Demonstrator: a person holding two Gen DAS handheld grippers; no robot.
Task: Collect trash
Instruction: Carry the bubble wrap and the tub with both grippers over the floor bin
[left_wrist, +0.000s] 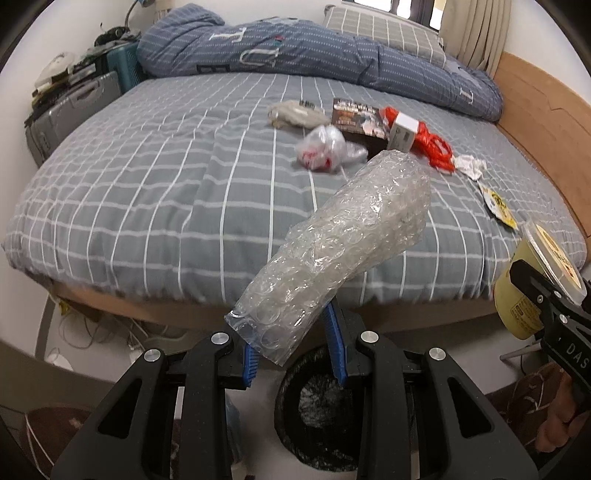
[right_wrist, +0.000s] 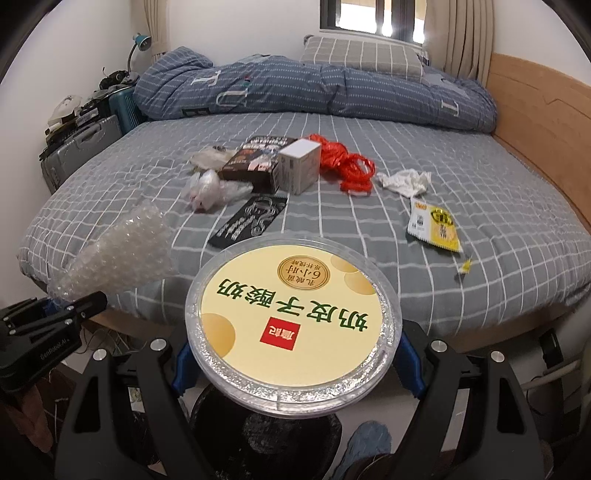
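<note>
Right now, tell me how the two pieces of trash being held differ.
The bubble wrap is clear, soft and crumpled; the yogurt tub is rigid, round, with a printed yellow lid. The left tool pinches the bubble wrap's end nearly closed; the right tool spans the yogurt tub wide. Both hang above the black bin.

Soft daylight from window (right_wrist: 373, 18), slightly blown out; strong fisheye bending, dark corners, mild blur.
</note>
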